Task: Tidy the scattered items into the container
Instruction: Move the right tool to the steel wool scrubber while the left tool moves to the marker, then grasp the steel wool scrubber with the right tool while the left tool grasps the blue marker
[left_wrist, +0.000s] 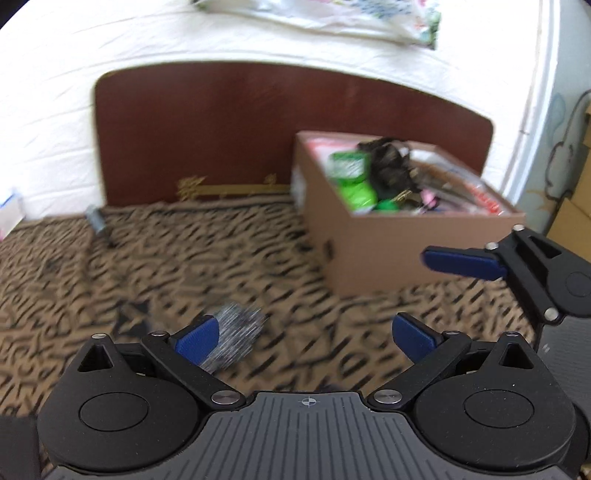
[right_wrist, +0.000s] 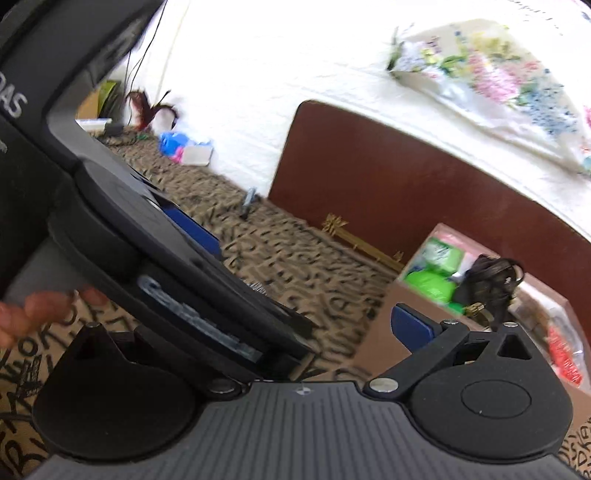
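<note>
The left gripper (left_wrist: 306, 336), at the bottom of its own view, is hanging with its fingers apart and clamping nothing. A blurred grey bristly item (left_wrist: 236, 332) is lying on the patterned cloth (left_wrist: 184, 266) just beside the left finger, lower centre of the frame; likely the next pick, though blur is hiding what it is. The cardboard box (left_wrist: 388, 243) is sitting at centre right, already holding green packets and a dark tangled object, its open top facing up for easy drops. A small dark cylinder (left_wrist: 96, 219) is lying at the left, near the brown board (left_wrist: 258, 129).

The right gripper (left_wrist: 460, 263) is entering from the right edge. In the right wrist view the other device is covering its left finger, so I cannot tell whether it is open.
</note>
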